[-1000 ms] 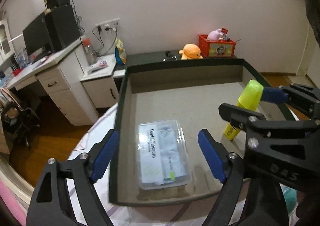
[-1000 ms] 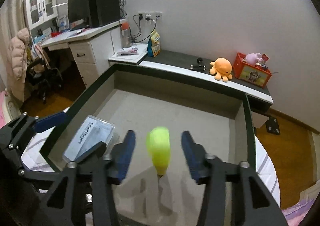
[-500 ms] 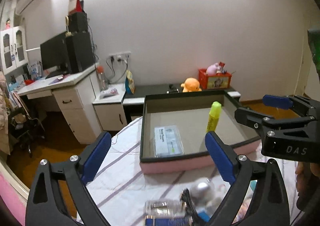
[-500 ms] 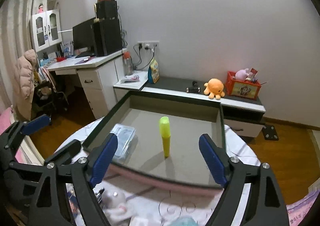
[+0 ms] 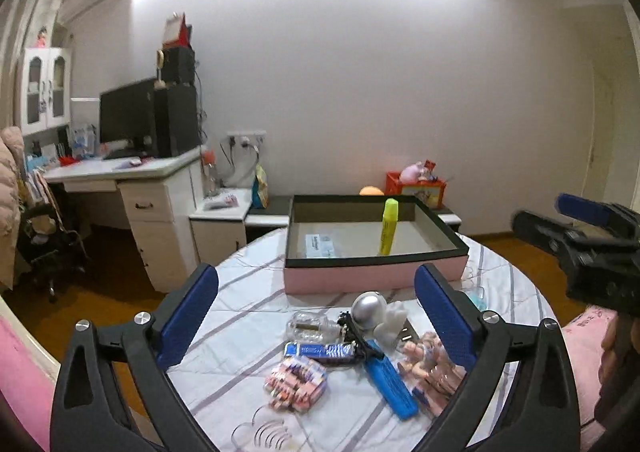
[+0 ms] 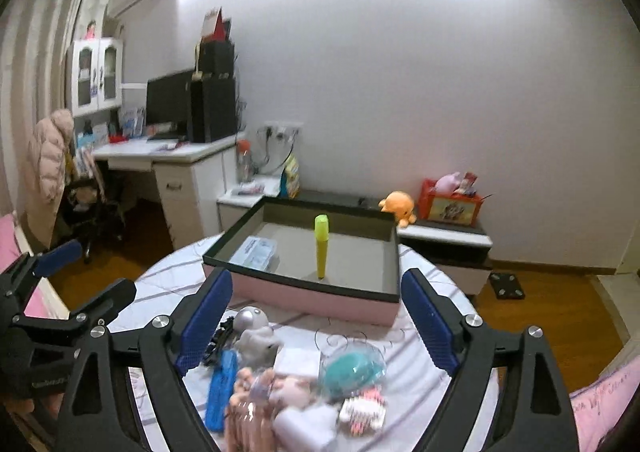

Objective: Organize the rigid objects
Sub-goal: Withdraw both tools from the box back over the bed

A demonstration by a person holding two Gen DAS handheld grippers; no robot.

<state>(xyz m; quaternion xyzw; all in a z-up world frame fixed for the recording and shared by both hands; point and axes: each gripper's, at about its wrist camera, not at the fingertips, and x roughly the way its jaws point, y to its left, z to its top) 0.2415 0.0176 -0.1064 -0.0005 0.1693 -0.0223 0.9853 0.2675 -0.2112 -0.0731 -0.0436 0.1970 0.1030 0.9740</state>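
Note:
A pink box with a dark rim [image 5: 376,258] [image 6: 304,284] sits at the far side of the round table. In it a yellow highlighter [image 5: 388,226] [image 6: 321,246] stands upright and a clear flosser case [image 5: 322,244] [image 6: 256,250] lies flat. My left gripper [image 5: 316,312] is open and empty above a pile of small items: a silver ball [image 5: 368,310], a blue flat case [image 5: 390,384], a clear bottle [image 5: 310,326]. My right gripper [image 6: 316,320] is open and empty above the same pile, with a teal-filled clear ball [image 6: 352,370] and a blue case [image 6: 220,388].
The table has a white striped cloth [image 5: 248,316]. A white desk with a monitor [image 5: 132,187] stands at the left, a low shelf with an orange plush [image 6: 398,205] and a red box [image 6: 452,205] behind the table. Pink bedding [image 5: 20,372] lies at the near left.
Both grippers have pulled back and up from the box, left the highlighter standing in it, and now hang over the pile at the near side of the table.

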